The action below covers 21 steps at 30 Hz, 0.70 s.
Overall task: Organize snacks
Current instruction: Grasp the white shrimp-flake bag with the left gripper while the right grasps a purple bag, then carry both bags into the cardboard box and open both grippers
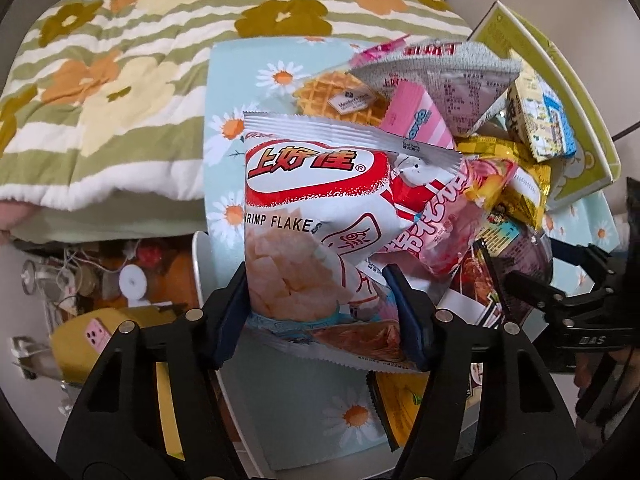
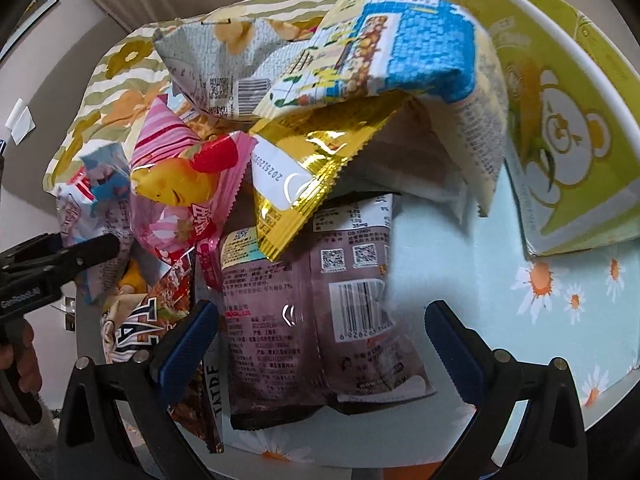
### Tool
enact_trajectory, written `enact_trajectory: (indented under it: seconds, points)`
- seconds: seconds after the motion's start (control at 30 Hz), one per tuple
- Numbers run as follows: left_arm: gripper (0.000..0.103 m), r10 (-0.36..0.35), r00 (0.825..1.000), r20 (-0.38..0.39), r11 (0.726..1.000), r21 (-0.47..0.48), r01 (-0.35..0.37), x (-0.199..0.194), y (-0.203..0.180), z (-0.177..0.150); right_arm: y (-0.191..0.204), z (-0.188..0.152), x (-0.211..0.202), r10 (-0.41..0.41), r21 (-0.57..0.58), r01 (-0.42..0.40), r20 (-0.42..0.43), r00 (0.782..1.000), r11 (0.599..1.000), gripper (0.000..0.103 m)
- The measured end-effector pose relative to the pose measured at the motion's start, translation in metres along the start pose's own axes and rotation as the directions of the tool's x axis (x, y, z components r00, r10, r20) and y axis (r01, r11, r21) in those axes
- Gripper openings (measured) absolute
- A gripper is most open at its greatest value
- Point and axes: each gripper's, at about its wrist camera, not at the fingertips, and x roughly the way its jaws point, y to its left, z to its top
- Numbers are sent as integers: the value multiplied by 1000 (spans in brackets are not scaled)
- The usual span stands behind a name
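Note:
A heap of snack packets lies on a round table under a daisy-print cloth (image 2: 540, 280). In the left wrist view a white and red shrimp flakes bag (image 1: 312, 208) stands upright, and my left gripper (image 1: 320, 304) is shut on its lower end, blue pads (image 1: 228, 320) pressing both sides. In the right wrist view my right gripper (image 2: 320, 340) hangs open and wide over a purple-brown packet (image 2: 320, 300) that lies back side up between the fingers, untouched. A gold packet (image 2: 304, 168) and a pink strawberry packet (image 2: 188, 184) overlap its top edge.
A green box with a bear print (image 2: 560, 120) stands open at the table's far right, a blue and yellow pack (image 2: 400, 40) leaning against it. A flowered quilt (image 1: 120, 80) covers the bed behind. Cluttered floor (image 1: 100, 280) shows past the table's left edge.

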Motion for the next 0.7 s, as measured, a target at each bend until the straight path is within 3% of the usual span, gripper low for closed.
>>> enact_trajectory:
  seconds: [0.13,0.2,0.27,0.47,0.7]
  points:
    - [61,-8,1000,20,1000,-7,9,-10,2,1,4,1,8,-4,-11,4,-14,1000,1000,100]
    - [61,-9,1000,30,1000,-9,9,-15,2,1,4,0,11,4,-16,-4,-23,1000,1000,89]
    - [61,-8,999,41,1000,-8,8,-20,1,1,0,0,10,8,-16,-8,-22,1000,1000,86]
    - [61,-4,997,76,1000,-8,4,-36,-2,-1,-18,-9,-4,18,16,-18,-6,1000,1000,62]
    - [61,-17,992,124,1000,2,17,-59,-12,-4,-28,-23,-31,2,57,-4,27,1000,998,61]
